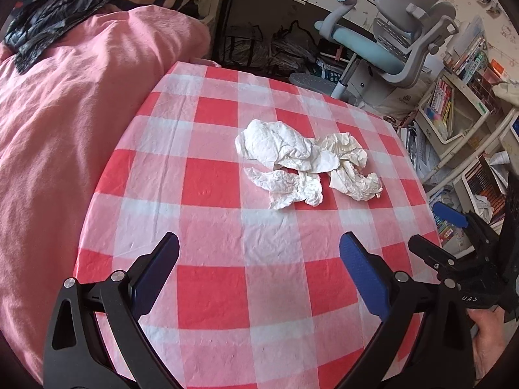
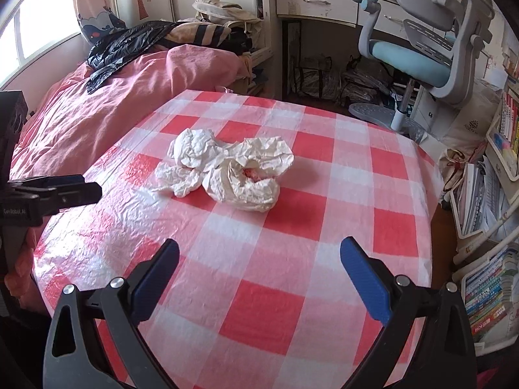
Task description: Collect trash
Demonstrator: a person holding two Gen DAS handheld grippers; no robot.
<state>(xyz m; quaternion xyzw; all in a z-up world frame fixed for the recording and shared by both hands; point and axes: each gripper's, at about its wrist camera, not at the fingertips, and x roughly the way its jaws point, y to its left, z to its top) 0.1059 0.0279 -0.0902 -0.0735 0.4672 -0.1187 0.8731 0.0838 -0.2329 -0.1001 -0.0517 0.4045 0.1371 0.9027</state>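
Several crumpled white tissues [image 1: 305, 162] lie together in the middle of a table with a red and white checked cloth [image 1: 227, 278]. They also show in the right wrist view [image 2: 227, 168], one with a pink stain. My left gripper [image 1: 259, 253] is open and empty, above the near part of the table, short of the tissues. My right gripper [image 2: 259, 256] is open and empty, also short of the tissues. The right gripper shows at the right edge of the left wrist view [image 1: 431, 227]. The left gripper shows at the left edge of the right wrist view [image 2: 78, 191].
A bed with a pink cover [image 1: 65, 123] lies left of the table, with a black plastic bag [image 1: 48, 22] on it. A grey and blue desk chair [image 1: 399, 39] stands beyond the table. Shelves of books [image 2: 493, 194] stand at the right.
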